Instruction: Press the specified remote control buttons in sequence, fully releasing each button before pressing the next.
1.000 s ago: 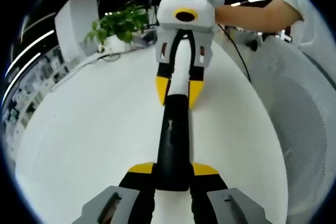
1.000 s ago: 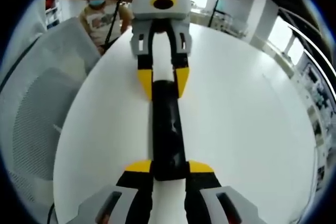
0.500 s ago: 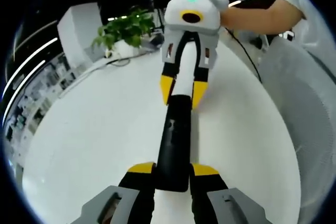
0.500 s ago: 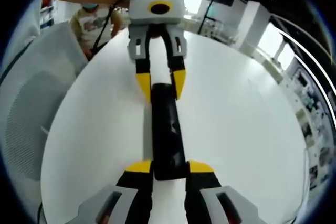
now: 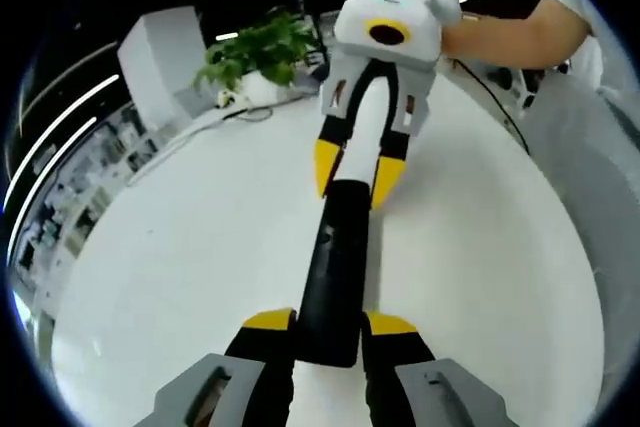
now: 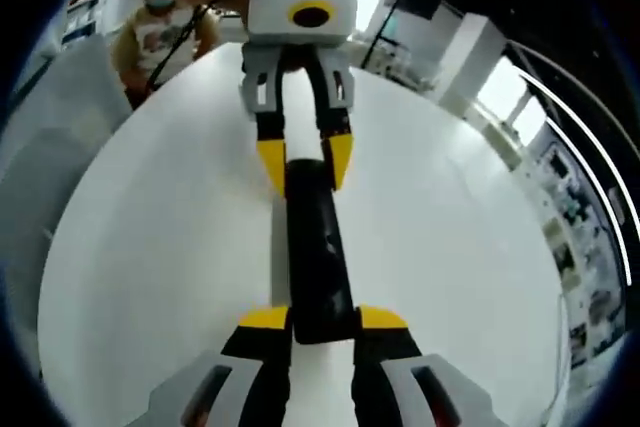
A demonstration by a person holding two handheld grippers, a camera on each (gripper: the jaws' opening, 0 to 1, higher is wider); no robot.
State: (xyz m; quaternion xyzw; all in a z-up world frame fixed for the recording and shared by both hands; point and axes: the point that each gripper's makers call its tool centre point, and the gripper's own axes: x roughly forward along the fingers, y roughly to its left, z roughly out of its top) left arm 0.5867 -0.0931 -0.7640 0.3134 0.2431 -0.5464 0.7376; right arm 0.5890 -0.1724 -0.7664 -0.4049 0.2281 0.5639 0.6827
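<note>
Above the round white table [image 5: 180, 247], I clamp the black remote control [image 5: 335, 277] between my left gripper [image 5: 330, 332] and right gripper [image 6: 310, 327], one at each end; a potted plant [image 5: 262, 52] stands beyond.

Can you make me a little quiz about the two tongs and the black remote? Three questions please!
1. True or false: the left tongs and right tongs each hold one end of the remote.
2. What colour is the table? A) white B) brown C) green
3. Fill in: behind the table in the left gripper view stands a green ____.

Key: 1 true; 2 A; 3 plant.
</note>
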